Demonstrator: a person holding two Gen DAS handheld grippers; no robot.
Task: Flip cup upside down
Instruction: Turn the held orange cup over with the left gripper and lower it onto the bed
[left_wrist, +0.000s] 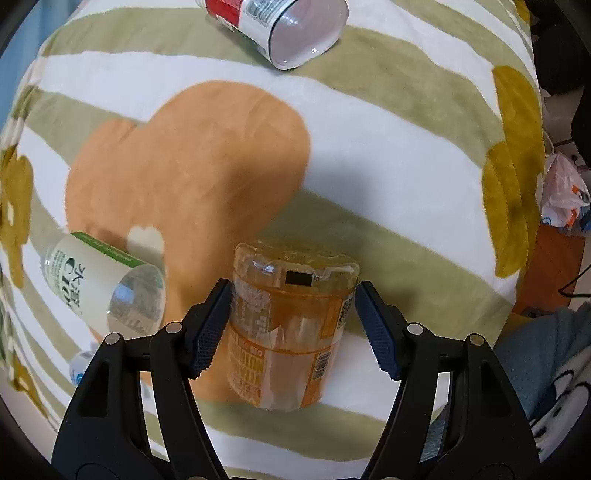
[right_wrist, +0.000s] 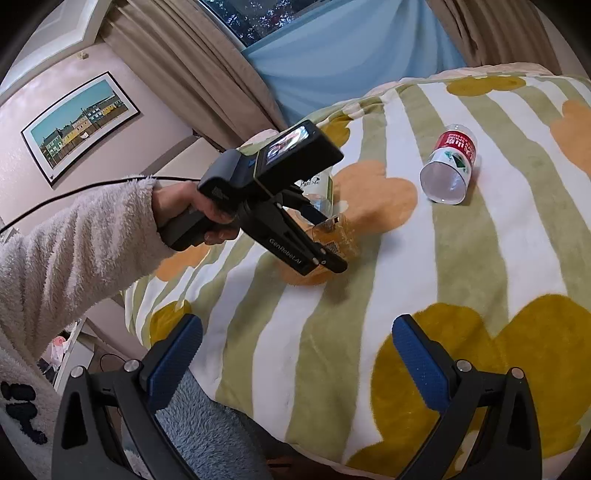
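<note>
An orange translucent cup (left_wrist: 291, 332) stands on the striped blanket (left_wrist: 369, 166) with its closed end up and its label text upside down. My left gripper (left_wrist: 292, 284) is open around it: the left pad (left_wrist: 210, 328) touches the cup's side, and a narrow gap shows at the right pad (left_wrist: 375, 332). In the right wrist view a hand in a fluffy sleeve (right_wrist: 74, 251) holds the left gripper (right_wrist: 328, 247) low at the cup (right_wrist: 343, 236). My right gripper (right_wrist: 297, 321) hangs open over the blanket's near edge with nothing between its fingers.
A red-labelled clear cup (left_wrist: 280, 29) (right_wrist: 450, 166) lies on its side further back. A green-labelled clear cup (left_wrist: 107, 280) lies on its side left of the orange one. A plastic bag (left_wrist: 561, 192) lies on the floor beyond the blanket's right edge.
</note>
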